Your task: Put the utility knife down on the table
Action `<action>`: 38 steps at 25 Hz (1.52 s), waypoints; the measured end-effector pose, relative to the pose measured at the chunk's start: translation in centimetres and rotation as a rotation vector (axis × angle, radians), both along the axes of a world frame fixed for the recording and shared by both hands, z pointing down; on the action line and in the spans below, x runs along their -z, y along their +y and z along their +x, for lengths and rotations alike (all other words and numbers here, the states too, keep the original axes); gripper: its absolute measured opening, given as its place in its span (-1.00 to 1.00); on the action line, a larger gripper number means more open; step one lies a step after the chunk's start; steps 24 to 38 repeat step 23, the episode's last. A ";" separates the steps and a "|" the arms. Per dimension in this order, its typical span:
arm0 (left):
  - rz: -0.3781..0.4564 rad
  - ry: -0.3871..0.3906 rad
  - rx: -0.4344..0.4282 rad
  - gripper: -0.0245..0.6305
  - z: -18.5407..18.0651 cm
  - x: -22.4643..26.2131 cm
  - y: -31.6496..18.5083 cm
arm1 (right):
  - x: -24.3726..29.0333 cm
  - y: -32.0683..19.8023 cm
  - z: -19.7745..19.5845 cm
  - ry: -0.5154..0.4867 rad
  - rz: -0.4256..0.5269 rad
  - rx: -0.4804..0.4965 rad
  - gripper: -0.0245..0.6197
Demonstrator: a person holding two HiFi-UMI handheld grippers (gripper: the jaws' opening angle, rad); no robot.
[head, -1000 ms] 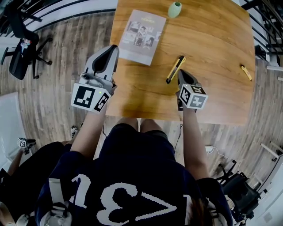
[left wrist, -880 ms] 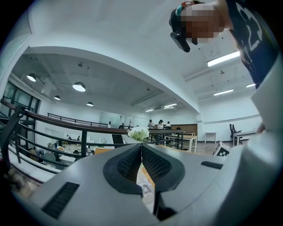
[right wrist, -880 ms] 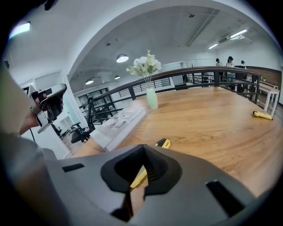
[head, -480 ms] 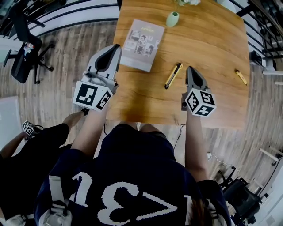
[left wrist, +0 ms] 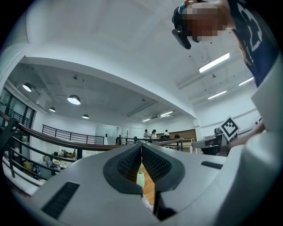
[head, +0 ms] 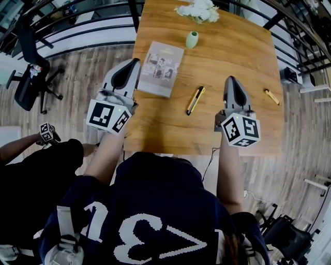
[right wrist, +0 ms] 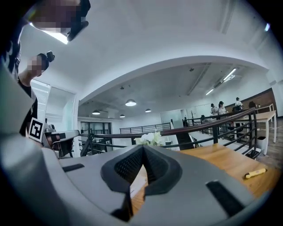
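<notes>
A yellow and black utility knife [head: 195,100] lies flat on the wooden table [head: 238,46], nothing touching it. My right gripper [head: 232,81] hangs above the table to the right of the knife, jaws shut and empty; in its own view the right gripper [right wrist: 143,148] points level over the table. Over the table's left edge, beside a booklet, my left gripper [head: 132,63] is held up. The left gripper [left wrist: 141,145] is shut with nothing between its pads.
A booklet [head: 160,69] lies at the table's left. A pale green vase [head: 192,39] and white flowers [head: 197,10] stand at the far end. A second yellow tool [head: 272,97] lies near the right edge. Another person's arm with a marker cube [head: 46,132] is at the left; an office chair [head: 26,77] stands on the floor.
Both grippers have risen away from the table, the right one much more, tipping up to level. The knife stays where it lay. Another person's arm has come in at the left.
</notes>
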State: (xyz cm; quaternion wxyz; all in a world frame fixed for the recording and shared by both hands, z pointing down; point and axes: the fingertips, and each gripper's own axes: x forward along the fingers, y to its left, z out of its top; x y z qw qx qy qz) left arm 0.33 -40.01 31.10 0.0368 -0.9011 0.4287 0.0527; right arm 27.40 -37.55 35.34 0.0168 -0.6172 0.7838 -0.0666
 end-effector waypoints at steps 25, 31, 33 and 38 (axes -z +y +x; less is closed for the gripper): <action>0.026 0.024 -0.039 -0.88 1.1 2.6 0.3 | 6.2 1.6 0.2 0.002 0.129 -0.023 -0.86; 0.026 0.024 -0.039 -0.88 1.1 2.6 0.3 | 6.2 1.6 0.2 0.002 0.129 -0.023 -0.86; 0.026 0.024 -0.039 -0.88 1.1 2.6 0.3 | 6.2 1.6 0.2 0.002 0.129 -0.023 -0.86; 0.026 0.024 -0.039 -0.88 1.1 2.6 0.3 | 6.2 1.6 0.2 0.002 0.129 -0.023 -0.86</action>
